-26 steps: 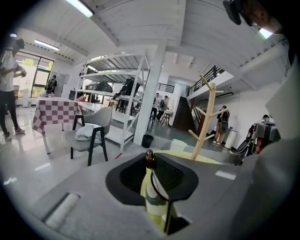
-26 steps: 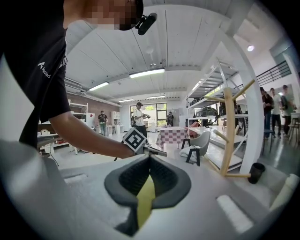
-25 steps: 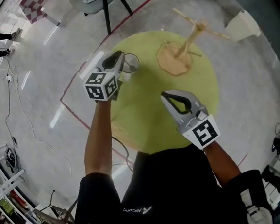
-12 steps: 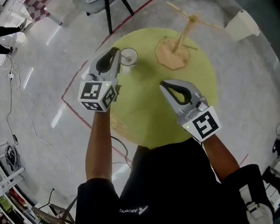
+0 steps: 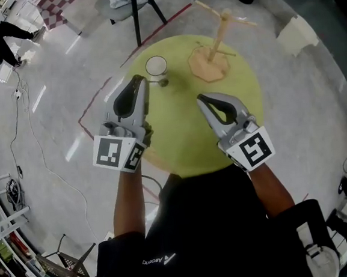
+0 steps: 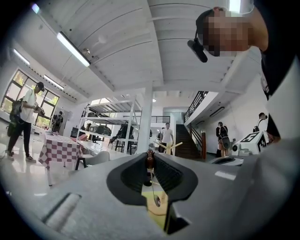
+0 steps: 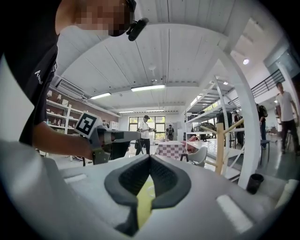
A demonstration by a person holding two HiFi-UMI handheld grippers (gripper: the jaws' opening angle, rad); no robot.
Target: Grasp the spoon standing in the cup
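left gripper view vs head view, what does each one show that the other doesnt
Only the left gripper view: the spoon pinched between its jaws, bowl hanging down, and people standing in the hall behind.
Only the head view: the cup seen whole from above, and the marker cube on the left tool.
Both: the yellow table and the wooden stand.

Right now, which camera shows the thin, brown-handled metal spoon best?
Left gripper view: the spoon sits pinched between the jaw tips of the left gripper, bowl showing below. In the head view and the right gripper view I can't make it out; only that gripper's body shows.
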